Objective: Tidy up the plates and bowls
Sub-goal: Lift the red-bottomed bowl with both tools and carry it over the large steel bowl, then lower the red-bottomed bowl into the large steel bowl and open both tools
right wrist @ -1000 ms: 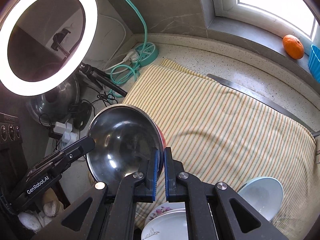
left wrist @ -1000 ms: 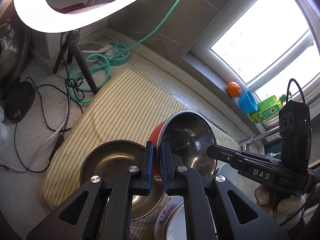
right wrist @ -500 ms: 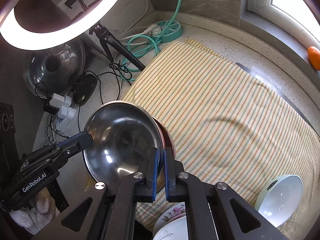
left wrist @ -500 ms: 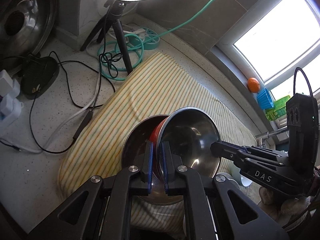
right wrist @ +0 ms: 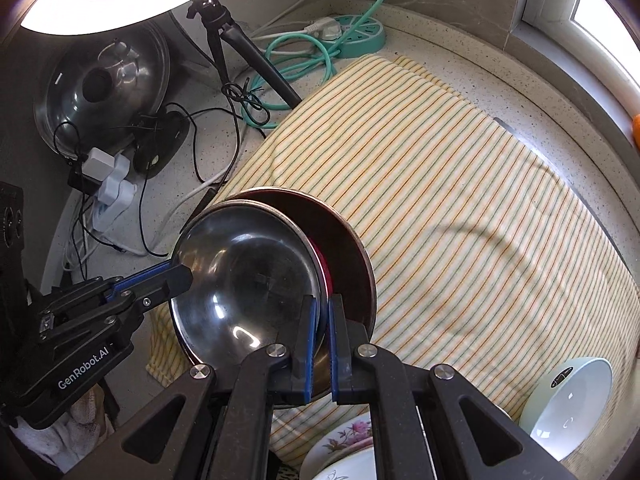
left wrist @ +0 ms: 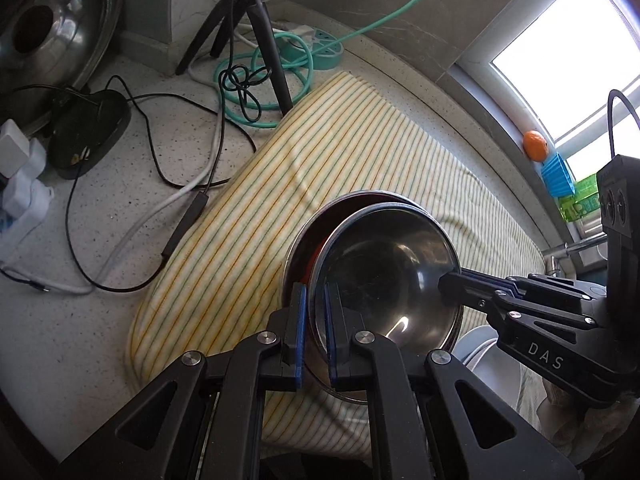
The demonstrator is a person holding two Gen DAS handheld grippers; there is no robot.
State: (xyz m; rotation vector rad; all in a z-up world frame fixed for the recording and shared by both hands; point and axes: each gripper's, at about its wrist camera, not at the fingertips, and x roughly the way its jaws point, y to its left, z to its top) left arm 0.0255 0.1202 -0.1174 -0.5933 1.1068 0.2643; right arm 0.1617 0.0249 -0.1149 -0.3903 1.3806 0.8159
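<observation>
The striped cloth [right wrist: 460, 216] serves as the landmark. Off its left edge, on the counter [right wrist: 208, 128], lie a steel lid [right wrist: 100, 92], a white adapter [right wrist: 100, 162] and black cables [left wrist: 160, 160]; a tripod [right wrist: 236, 52] stands at the cloth's far left corner beside a teal cord [right wrist: 304, 56]. On the cloth's near left part sits a steel bowl [left wrist: 308, 236], and a red-walled steel bowl [right wrist: 248, 280] is tilted inside it. The left gripper [left wrist: 316, 320] is nearly closed, pinching the inner bowl's left rim. The right gripper [right wrist: 322, 330] is likewise narrow, clamped on that bowl's right rim. Near the cloth's front edge lies a floral plate [right wrist: 348, 440]. On its right near corner rests a white bowl [right wrist: 568, 400].
</observation>
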